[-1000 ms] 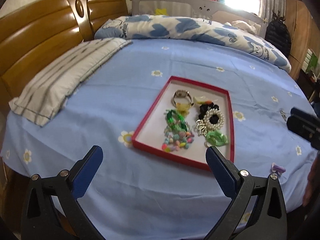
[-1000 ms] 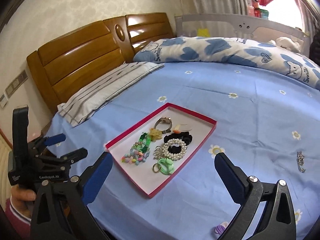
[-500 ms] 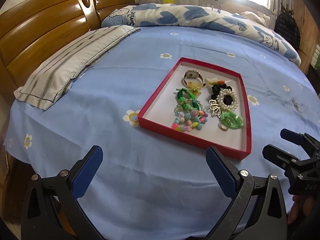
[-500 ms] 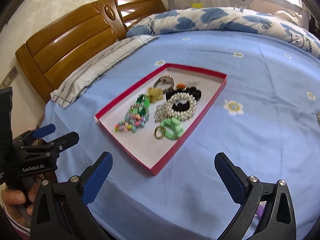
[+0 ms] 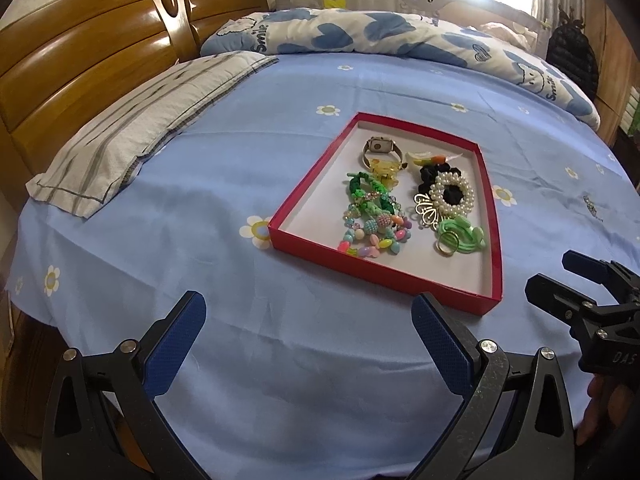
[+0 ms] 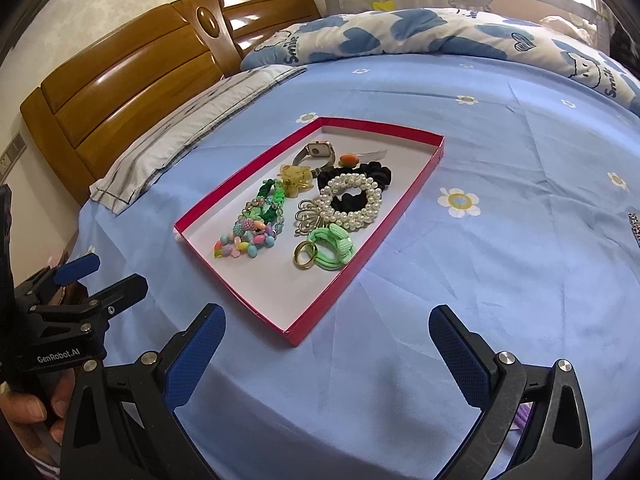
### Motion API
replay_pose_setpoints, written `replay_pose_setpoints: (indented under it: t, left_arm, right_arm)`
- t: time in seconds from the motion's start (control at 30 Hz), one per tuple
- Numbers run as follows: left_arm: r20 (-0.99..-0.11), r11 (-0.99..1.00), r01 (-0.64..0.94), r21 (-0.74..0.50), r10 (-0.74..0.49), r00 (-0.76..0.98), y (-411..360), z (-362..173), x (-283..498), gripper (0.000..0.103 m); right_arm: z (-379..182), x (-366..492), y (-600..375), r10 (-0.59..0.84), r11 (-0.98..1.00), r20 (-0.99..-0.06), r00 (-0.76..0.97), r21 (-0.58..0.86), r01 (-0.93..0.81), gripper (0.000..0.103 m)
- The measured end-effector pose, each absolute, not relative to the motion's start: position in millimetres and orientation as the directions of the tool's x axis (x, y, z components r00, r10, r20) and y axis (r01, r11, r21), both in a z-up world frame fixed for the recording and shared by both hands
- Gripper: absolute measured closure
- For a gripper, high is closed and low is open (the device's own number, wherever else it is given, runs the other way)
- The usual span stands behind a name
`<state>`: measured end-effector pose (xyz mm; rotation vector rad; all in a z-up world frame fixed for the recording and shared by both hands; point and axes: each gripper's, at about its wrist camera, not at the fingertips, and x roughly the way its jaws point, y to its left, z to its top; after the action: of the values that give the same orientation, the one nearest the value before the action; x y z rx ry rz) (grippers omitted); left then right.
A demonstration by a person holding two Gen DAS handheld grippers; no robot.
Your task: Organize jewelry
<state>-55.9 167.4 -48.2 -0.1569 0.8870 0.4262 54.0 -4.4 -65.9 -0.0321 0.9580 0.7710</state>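
A red tray (image 5: pixel 384 280) with a white inside lies on the blue bed sheet. It holds a watch (image 5: pixel 380 148), a yellow hair claw (image 5: pixel 384 170), a pearl scrunchie (image 5: pixel 452 192), a colourful bead bracelet (image 5: pixel 372 236) and a green hair tie (image 5: pixel 460 234) beside a gold ring. My left gripper (image 5: pixel 308 312) hangs open and empty just short of the tray's near wall. My right gripper (image 6: pixel 328 320) is also open and empty, near the tray (image 6: pixel 236 288) corner. A small silvery piece (image 6: pixel 634 228) lies loose on the sheet to the right.
A striped pillow (image 5: pixel 140 128) lies at the left by the wooden headboard (image 5: pixel 80 60). A blue-and-white quilt (image 5: pixel 400 40) runs along the far side. The bed edge drops off at the left. A small purple item (image 6: pixel 524 416) shows behind my right finger.
Both grippers have moved closer to the bed and the tray, which now looks larger. Both stay open and empty. The jewelry has not shifted.
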Motion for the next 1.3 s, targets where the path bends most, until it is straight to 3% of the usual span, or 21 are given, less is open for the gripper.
replay_pose_setpoints:
  t: [1.3]
  left_arm:
    - [-0.76, 0.909, -0.416, 0.024, 0.287, 0.583, 161, -40, -58, 0.0]
  right_arm:
    - [-54, 49, -2, 0.599, 0.73, -0.72, 0.35, 0.31, -0.609, 0.0]
